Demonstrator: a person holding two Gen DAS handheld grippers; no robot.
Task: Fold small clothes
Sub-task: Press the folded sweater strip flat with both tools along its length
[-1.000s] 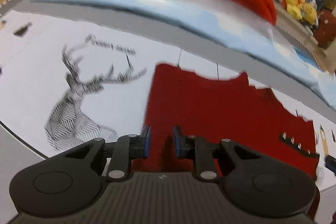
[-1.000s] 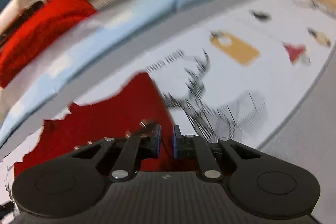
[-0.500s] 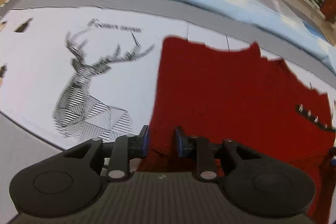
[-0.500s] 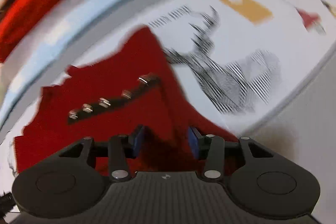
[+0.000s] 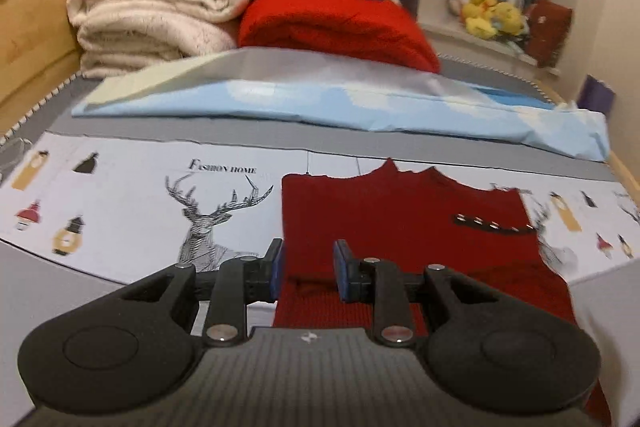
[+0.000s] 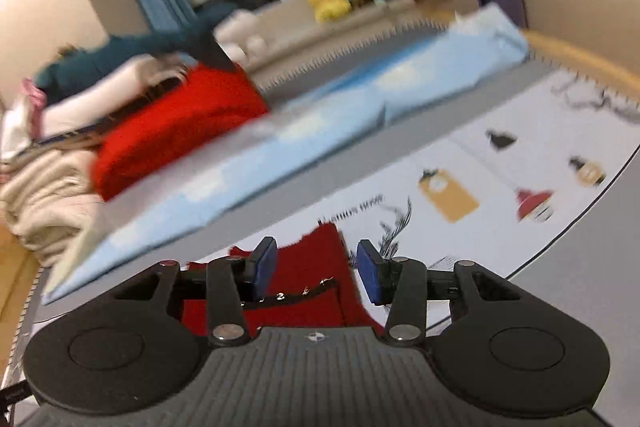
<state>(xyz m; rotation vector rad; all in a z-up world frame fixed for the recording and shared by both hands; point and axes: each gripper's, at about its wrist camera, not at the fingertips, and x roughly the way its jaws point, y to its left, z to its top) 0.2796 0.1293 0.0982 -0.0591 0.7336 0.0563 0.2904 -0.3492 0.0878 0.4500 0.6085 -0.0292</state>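
Both grippers just let go, left gripper (image 5: 307, 269) and right gripper (image 6: 316, 269) now hovering with jaws apart over the red top (image 5: 404, 223) lying flat on the deer mat (image 5: 140, 203), so that fold looks done.

Garment (image 5: 404, 223) flat on printed mat (image 5: 132, 211); folded sheet (image 5: 320, 103) behind mat; blanket stack (image 5: 152, 15) behind sheet.

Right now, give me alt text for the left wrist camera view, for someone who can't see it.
The open left gripper hovers low over the near edge of a dark red garment lying flat on a white printed cloth with a deer drawing. Behind lie a light blue sheet and stacked folded blankets.
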